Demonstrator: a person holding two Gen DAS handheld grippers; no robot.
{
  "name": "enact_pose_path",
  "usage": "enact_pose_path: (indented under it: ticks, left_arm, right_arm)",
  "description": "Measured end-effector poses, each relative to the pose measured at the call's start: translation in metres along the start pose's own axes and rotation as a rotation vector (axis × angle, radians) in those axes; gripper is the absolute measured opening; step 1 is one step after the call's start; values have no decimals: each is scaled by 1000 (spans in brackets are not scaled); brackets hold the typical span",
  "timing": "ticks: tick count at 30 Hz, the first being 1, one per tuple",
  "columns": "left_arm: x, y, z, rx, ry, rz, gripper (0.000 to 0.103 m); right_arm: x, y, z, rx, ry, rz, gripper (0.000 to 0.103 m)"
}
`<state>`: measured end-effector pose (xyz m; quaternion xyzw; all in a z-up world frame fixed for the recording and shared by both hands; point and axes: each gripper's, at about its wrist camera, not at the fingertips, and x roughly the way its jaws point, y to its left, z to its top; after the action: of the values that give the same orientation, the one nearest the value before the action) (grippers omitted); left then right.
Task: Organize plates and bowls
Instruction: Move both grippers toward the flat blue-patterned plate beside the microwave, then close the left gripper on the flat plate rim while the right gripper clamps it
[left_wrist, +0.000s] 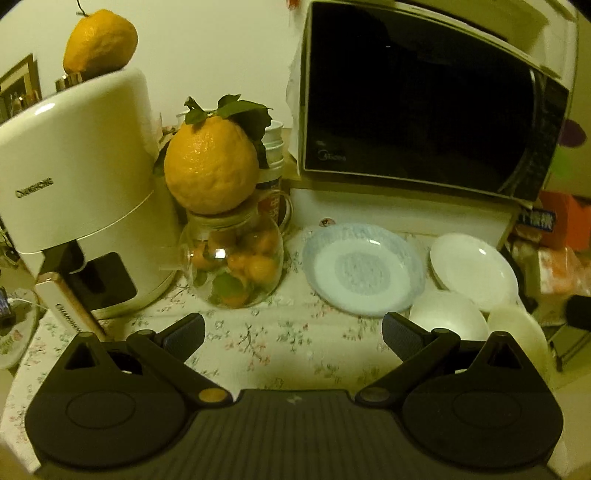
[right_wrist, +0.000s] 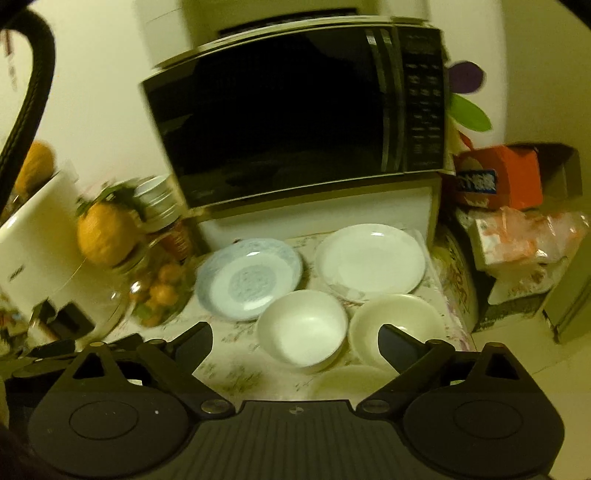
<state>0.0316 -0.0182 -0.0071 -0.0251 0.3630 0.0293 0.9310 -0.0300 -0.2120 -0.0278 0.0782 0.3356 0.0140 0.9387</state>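
A blue-patterned plate (left_wrist: 364, 268) (right_wrist: 250, 277) lies on the floral tablecloth (left_wrist: 280, 343) in front of the microwave. A white plate (left_wrist: 474, 270) (right_wrist: 370, 261) lies to its right. A white bowl (left_wrist: 448, 315) (right_wrist: 303, 329) and a cream bowl (left_wrist: 517, 334) (right_wrist: 397, 326) stand nearer. A third cream dish (right_wrist: 351, 380) shows low in the right wrist view. My left gripper (left_wrist: 293, 336) is open and empty above the cloth, left of the bowls. My right gripper (right_wrist: 295, 343) is open and empty, hovering over the white bowl.
A black microwave (left_wrist: 417, 107) (right_wrist: 295, 114) stands on a white shelf at the back. A glass jar of small oranges (left_wrist: 234, 258) topped by a large citrus, and a white appliance (left_wrist: 74, 184), stand left. Boxes and packets (right_wrist: 509, 206) crowd the right.
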Motion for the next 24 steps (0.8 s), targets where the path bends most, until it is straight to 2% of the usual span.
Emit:
enact_pose_path:
  ticks: [3,7,13,17,19,21,24]
  left_arm:
    - [10,3,2,-48,36,-39,102]
    - [26,2,7,-91,87,-83,102]
    - [56,7,18,-184,129,-88,101]
    - [75,6,23,-227,138,-98,94]
    - [86,5,24,-237,155,-106,85]
    - [96,4,25,-255,178,-114,77]
    - [110,6,26,-288,197,-122,72]
  right_arm:
    - [0,-21,8,76,-14,-51,96]
    - [5,-47,6,167,21,-121,96]
    - [18,-55,16,227,24,-121,96]
    - [43,-52,25,267,58,-64,95]
    - [58,-48,29,285,76,-26,90]
    - [75,-42,32,290,95,26,80]
    - [100,-34,36,309,130,100,70]
